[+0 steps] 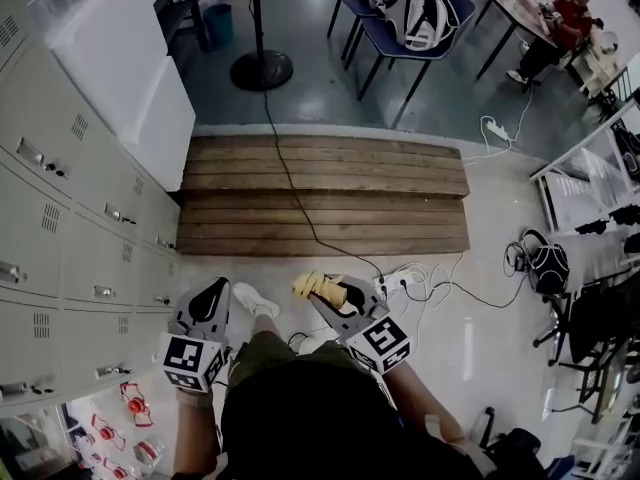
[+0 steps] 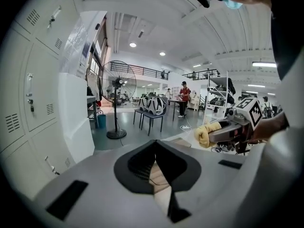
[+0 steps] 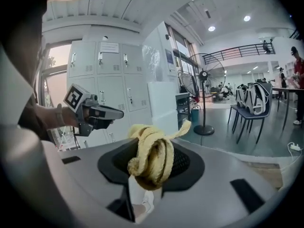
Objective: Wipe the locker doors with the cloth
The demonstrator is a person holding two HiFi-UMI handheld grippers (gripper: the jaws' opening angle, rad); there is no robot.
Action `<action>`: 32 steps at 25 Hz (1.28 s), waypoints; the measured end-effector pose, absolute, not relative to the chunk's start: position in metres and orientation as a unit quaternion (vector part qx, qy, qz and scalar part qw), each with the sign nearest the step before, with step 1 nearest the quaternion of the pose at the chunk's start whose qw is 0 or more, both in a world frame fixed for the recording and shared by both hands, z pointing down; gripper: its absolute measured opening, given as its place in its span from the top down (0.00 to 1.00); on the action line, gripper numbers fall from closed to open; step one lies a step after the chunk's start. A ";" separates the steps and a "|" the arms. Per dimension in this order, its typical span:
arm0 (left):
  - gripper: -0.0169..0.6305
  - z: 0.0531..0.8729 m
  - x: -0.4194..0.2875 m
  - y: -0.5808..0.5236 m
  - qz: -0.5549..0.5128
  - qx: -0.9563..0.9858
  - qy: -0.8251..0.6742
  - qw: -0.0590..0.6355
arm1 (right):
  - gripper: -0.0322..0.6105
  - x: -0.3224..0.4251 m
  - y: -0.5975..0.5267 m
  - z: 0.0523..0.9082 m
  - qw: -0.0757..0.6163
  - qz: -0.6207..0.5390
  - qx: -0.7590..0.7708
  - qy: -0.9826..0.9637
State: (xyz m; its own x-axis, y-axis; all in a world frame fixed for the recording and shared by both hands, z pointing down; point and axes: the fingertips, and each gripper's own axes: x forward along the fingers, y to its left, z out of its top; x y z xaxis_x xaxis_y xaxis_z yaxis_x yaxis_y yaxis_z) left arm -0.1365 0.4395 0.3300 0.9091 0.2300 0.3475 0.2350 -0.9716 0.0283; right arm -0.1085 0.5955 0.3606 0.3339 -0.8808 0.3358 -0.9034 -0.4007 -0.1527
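A yellow cloth (image 1: pixel 318 288) is bunched up between the jaws of my right gripper (image 1: pixel 335 298), which is shut on it; in the right gripper view the cloth (image 3: pixel 151 156) fills the jaw gap. My left gripper (image 1: pixel 207 306) is shut and holds nothing; its closed jaws (image 2: pixel 154 161) show in its own view. The grey locker doors (image 1: pixel 70 218) line the left side, about an arm's reach left of the left gripper. Both grippers hang low in front of the person's body, away from the lockers (image 3: pixel 111 94).
A wooden pallet platform (image 1: pixel 325 196) lies ahead with a black cable (image 1: pixel 290 183) across it. A standing fan (image 1: pixel 260 63) and a blue bench with bags (image 1: pixel 405 18) are beyond. White power strips and cords (image 1: pixel 420 283) lie right; a white cabinet (image 1: pixel 130 68) adjoins the lockers.
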 end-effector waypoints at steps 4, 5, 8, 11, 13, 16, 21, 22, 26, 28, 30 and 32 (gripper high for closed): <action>0.96 0.338 -0.098 0.382 -0.178 -0.979 -0.100 -0.009 | 0.73 -0.064 0.541 0.365 0.019 0.195 0.807 -0.558; 0.96 0.339 -0.088 0.364 -0.178 -0.980 -0.091 -0.015 | 0.73 -0.054 0.522 0.366 0.022 0.199 0.798 -0.568; 0.96 0.343 -0.060 0.307 -0.184 -0.980 -0.066 -0.026 | 0.73 -0.020 0.462 0.369 0.038 0.213 0.776 -0.593; 0.96 0.346 -0.039 0.249 -0.195 -0.979 -0.048 -0.029 | 0.73 0.015 0.401 0.367 0.033 0.220 0.762 -0.608; 0.96 0.349 -0.027 0.213 -0.202 -0.978 -0.035 -0.033 | 0.73 0.036 0.361 0.367 0.028 0.226 0.751 -0.620; 0.96 0.352 -0.018 0.169 -0.209 -0.977 -0.010 -0.041 | 0.73 0.059 0.308 0.366 0.025 0.231 0.735 -0.637; 0.96 0.352 -0.013 0.118 -0.211 -0.974 0.044 -0.062 | 0.73 0.090 0.238 0.364 -0.007 0.262 0.698 -0.667; 0.96 0.353 -0.012 0.109 -0.213 -0.973 0.055 -0.066 | 0.73 0.096 0.223 0.364 -0.016 0.269 0.689 -0.672; 0.96 0.365 -0.006 0.073 -0.224 -0.965 0.100 -0.094 | 0.73 0.123 0.160 0.368 -0.031 0.287 0.655 -0.698; 0.96 0.371 0.002 0.054 -0.227 -0.961 0.123 -0.104 | 0.73 0.137 0.126 0.374 -0.032 0.296 0.636 -0.713; 0.96 0.374 0.012 0.032 -0.227 -0.956 0.148 -0.110 | 0.73 0.153 0.088 0.380 -0.038 0.306 0.617 -0.724; 0.96 0.377 0.020 0.012 -0.228 -0.950 0.177 -0.122 | 0.73 0.165 0.050 0.388 -0.055 0.323 0.597 -0.733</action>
